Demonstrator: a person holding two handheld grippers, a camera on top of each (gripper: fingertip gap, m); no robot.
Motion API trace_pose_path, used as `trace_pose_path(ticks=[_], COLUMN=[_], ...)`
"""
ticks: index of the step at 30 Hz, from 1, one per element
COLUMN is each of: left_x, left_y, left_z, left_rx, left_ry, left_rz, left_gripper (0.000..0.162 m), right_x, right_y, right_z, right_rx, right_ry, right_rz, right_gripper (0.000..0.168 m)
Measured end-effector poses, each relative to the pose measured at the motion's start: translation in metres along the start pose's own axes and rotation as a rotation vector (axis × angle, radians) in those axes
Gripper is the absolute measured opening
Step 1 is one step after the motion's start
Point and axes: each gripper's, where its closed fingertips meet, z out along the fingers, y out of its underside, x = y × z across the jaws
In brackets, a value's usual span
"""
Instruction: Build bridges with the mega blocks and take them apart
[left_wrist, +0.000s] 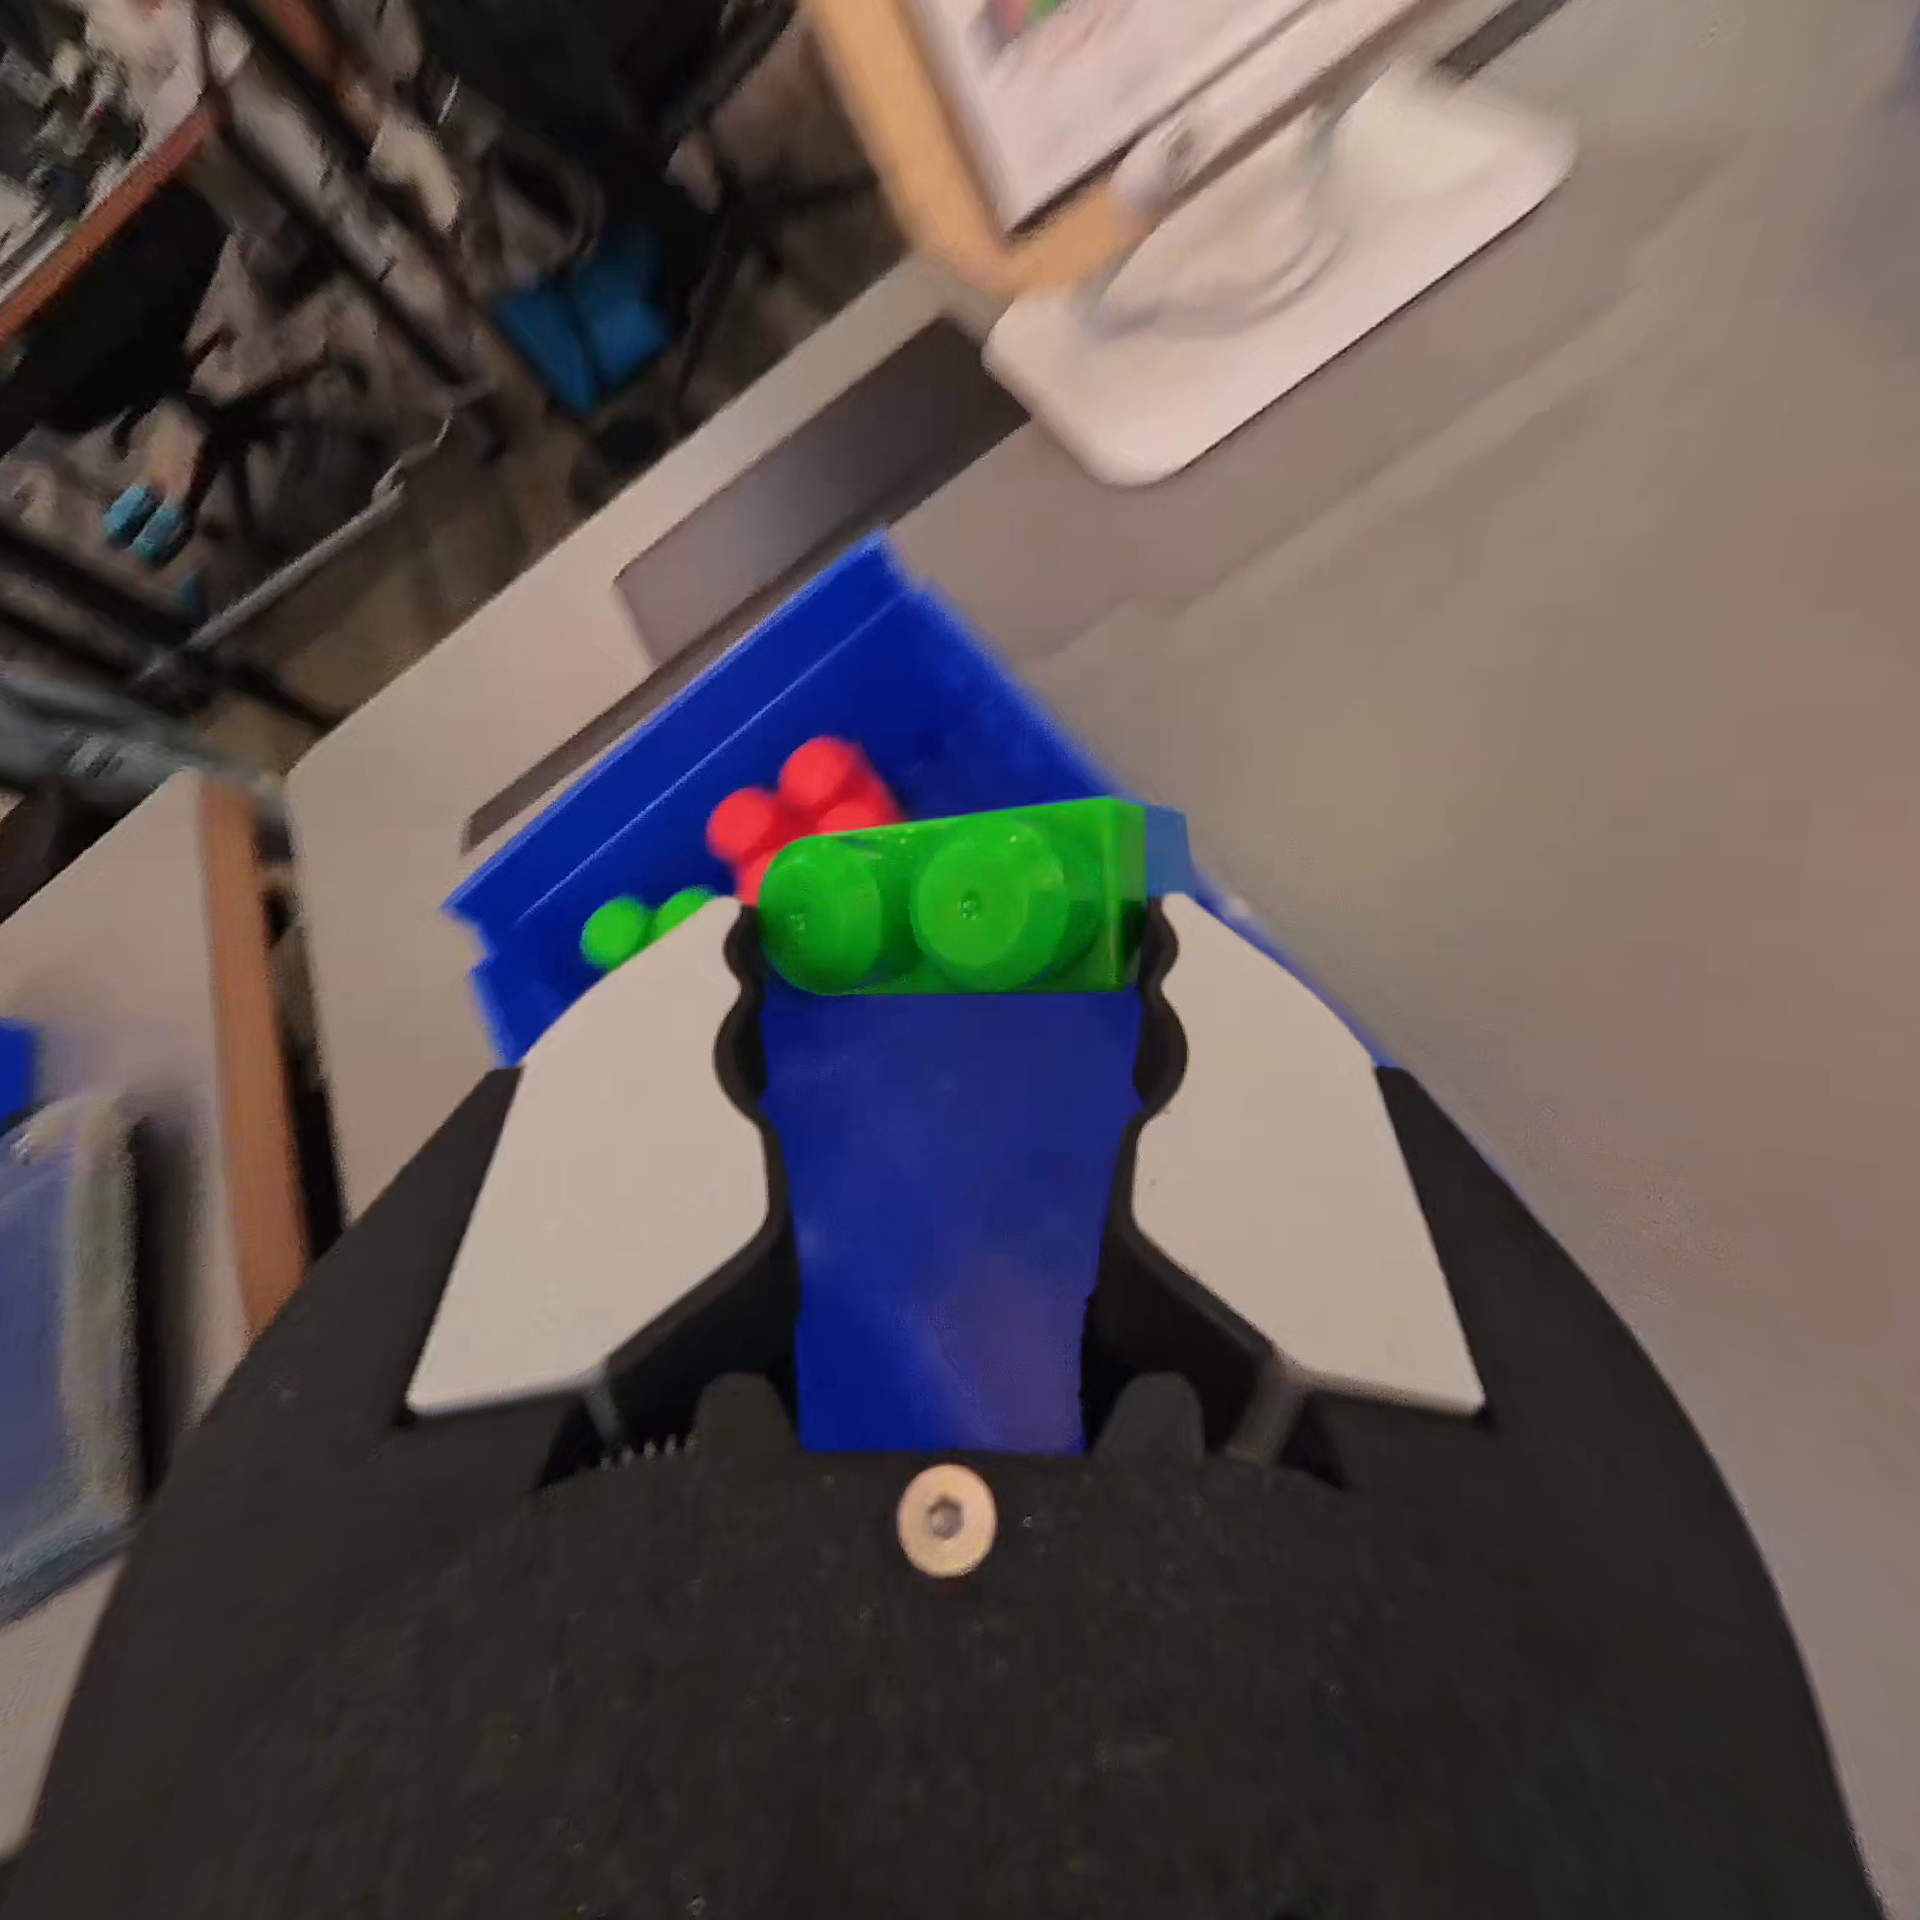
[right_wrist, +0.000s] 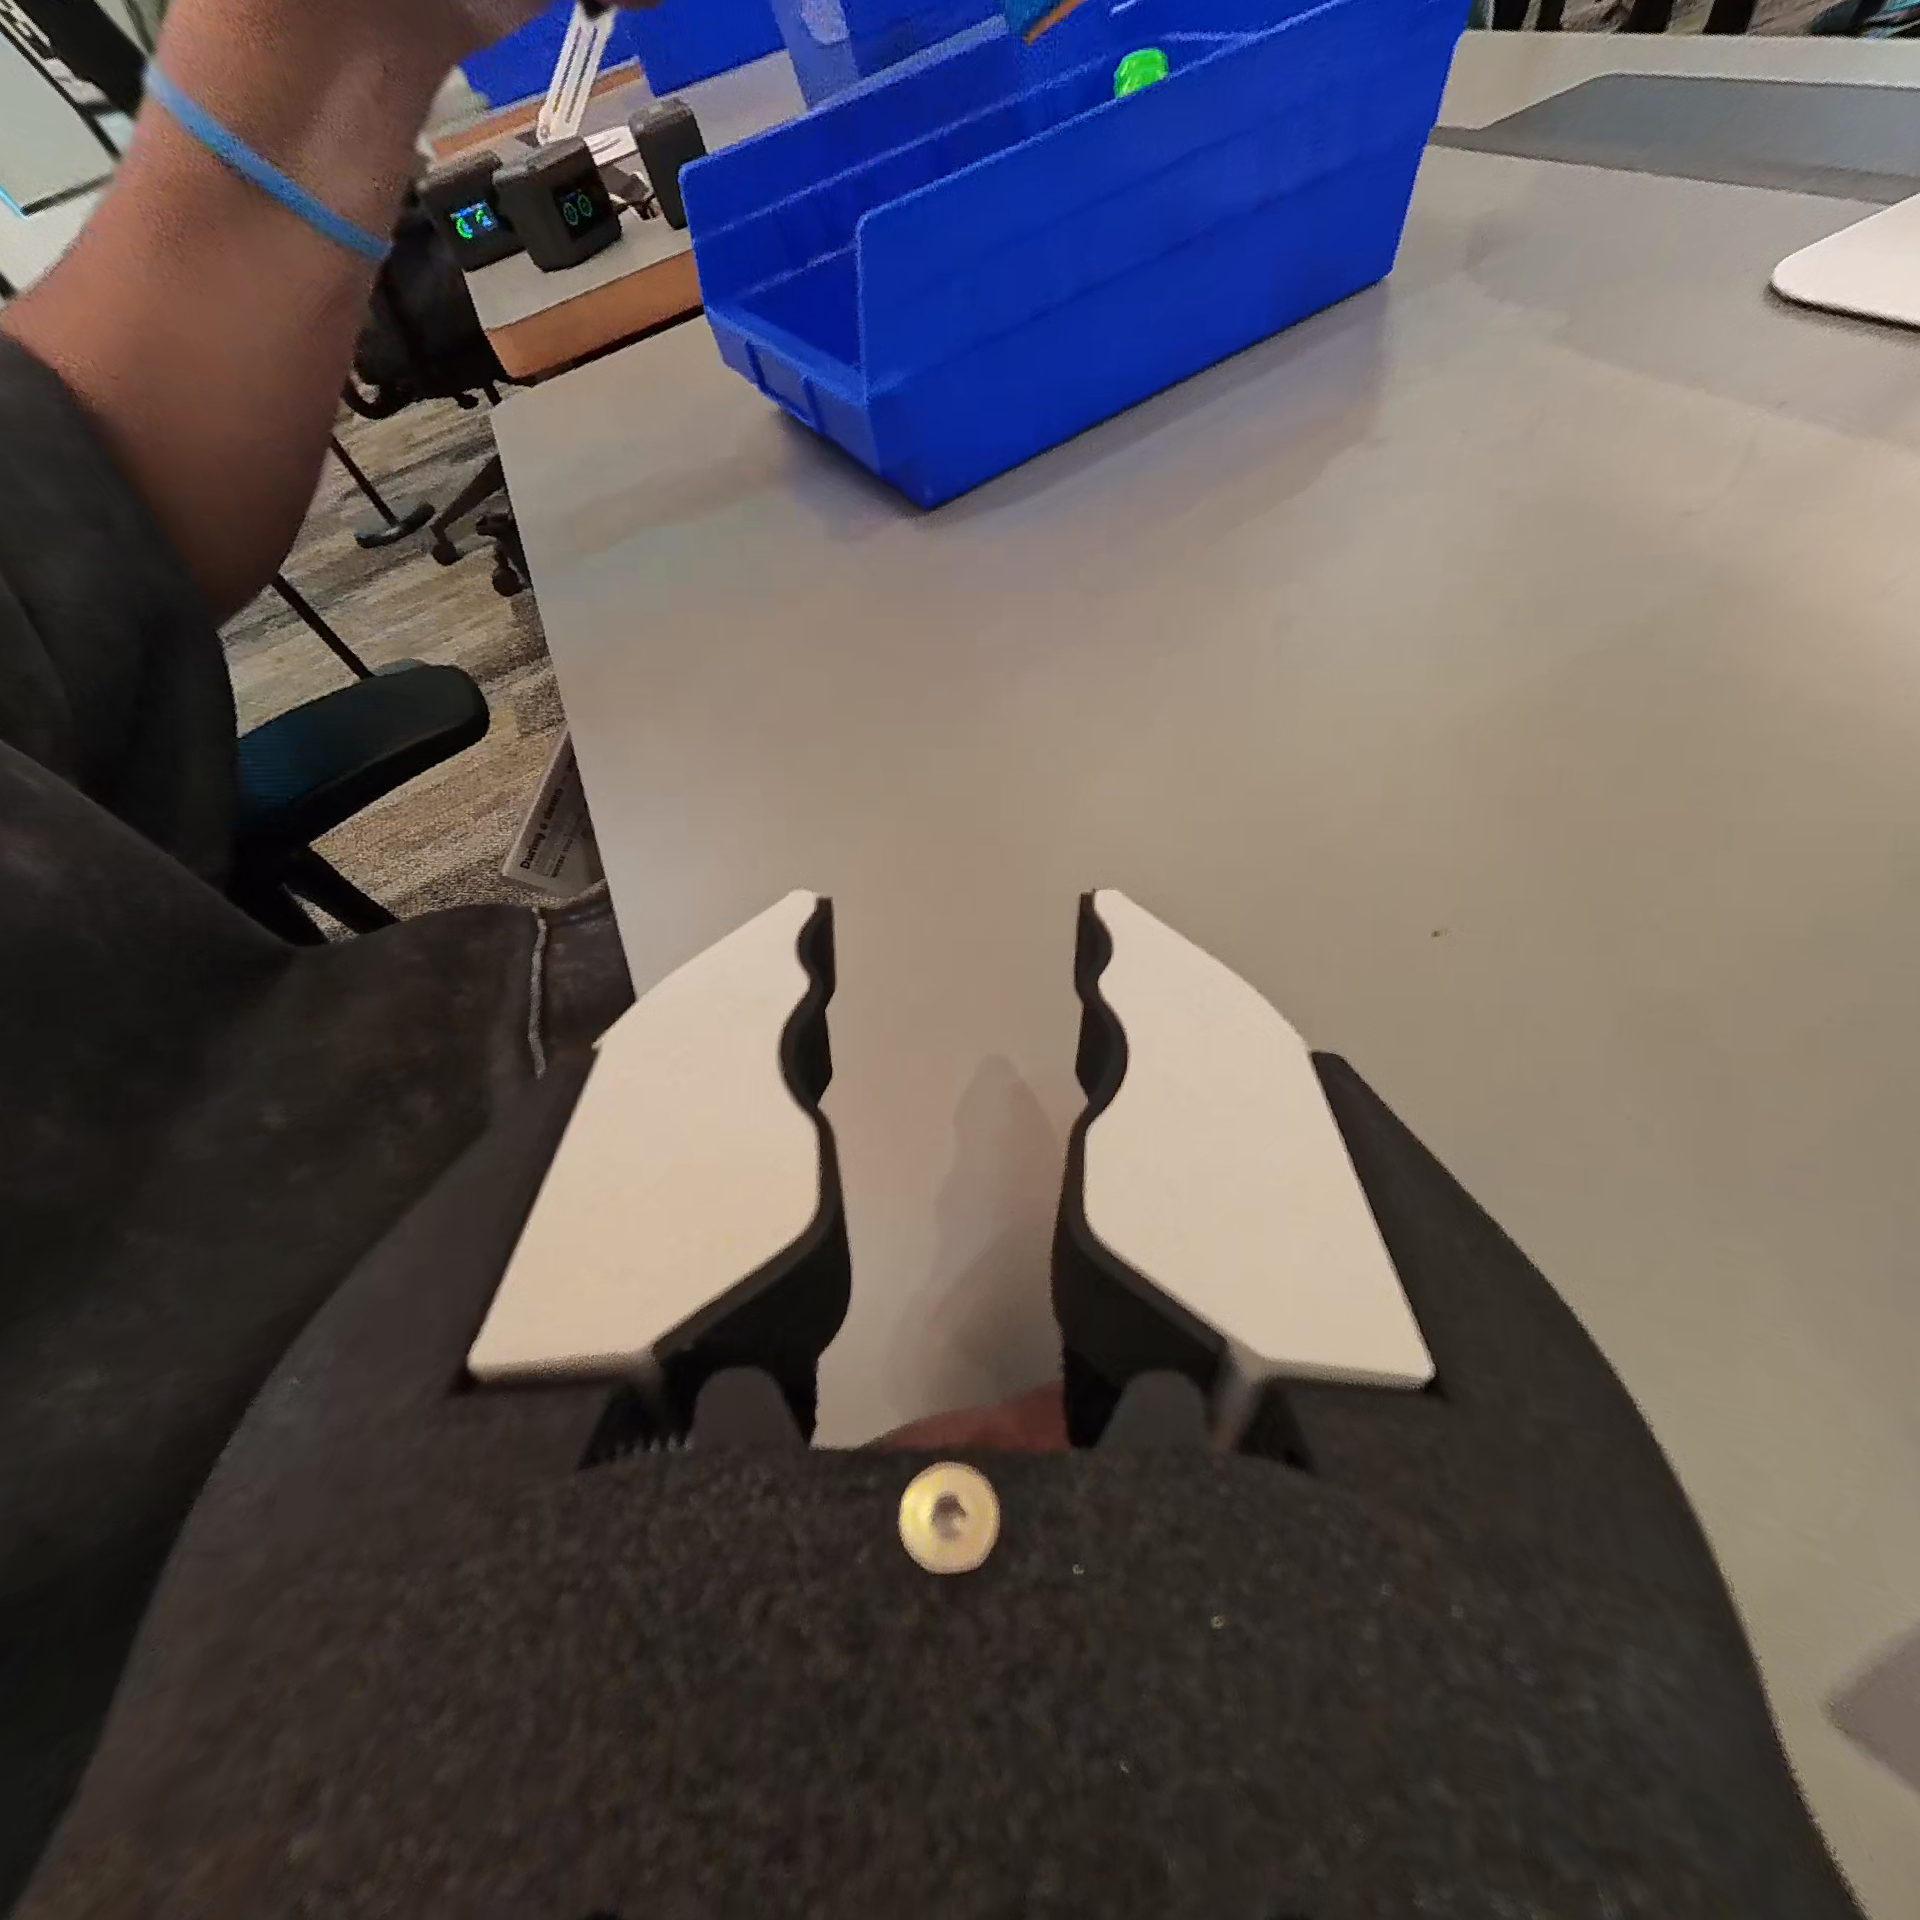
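Observation:
My left gripper (left_wrist: 948, 935) is shut on a green two-stud block (left_wrist: 951, 899) and holds it above a blue bin (left_wrist: 727, 717). Inside the bin lie a red block (left_wrist: 800, 805) and another green block (left_wrist: 644, 925). The view is blurred. My right gripper (right_wrist: 954, 914) is open and empty, low over the grey table (right_wrist: 1351, 675) near its front. In the right wrist view the blue bin (right_wrist: 1039, 260) stands at the far side of the table, with a green block (right_wrist: 1140, 73) showing above its far rim.
A white monitor stand base (left_wrist: 1278, 301) sits on the table beyond the bin; its edge shows in the right wrist view (right_wrist: 1860, 270). A person's forearm with a blue wristband (right_wrist: 260, 187) is at the left. Office chairs and a side desk with small devices (right_wrist: 551, 208) lie past the table's left edge. The grippers' ends are close to 35 cm from one another.

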Motion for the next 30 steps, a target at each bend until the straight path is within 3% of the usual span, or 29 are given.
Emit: trace_pose_path(ticks=[3, 9, 13, 18, 24, 30], left_x=[0.036, 0.115, 0.165, 0.22, 0.237, 0.244], left_y=[-0.022, -0.044, -0.042, -0.016, -0.019, -0.017], left_z=[-0.023, -0.023, 0.005, 0.054, 0.067, 0.073], left_rx=[0.111, 0.215, 0.162, 0.038, 0.08, 0.122], left_ry=[0.097, 0.344, 0.338, 0.345, 0.373, 0.434], left_rz=[-0.006, -0.055, 0.072, 0.182, 0.125, -0.015], left_gripper=[0.069, 0.069, 0.069, 0.069, 0.068, 0.085], right_x=[0.004, 0.024, 0.032, 0.041, 0.043, 0.037], right_y=[-0.006, -0.033, -0.055, -0.05, -0.032, -0.012], right_z=[-0.001, 0.011, 0.009, -0.008, -0.021, -0.015], right_rx=[0.022, 0.01, 0.041, 0.061, 0.061, -0.004], right_ry=[-0.003, 0.074, 0.105, 0.141, 0.157, 0.161], right_rz=[0.036, -0.046, -0.065, -0.021, 0.032, -0.004], right_gripper=[0.045, 0.045, 0.045, 0.045, 0.045, 0.045])
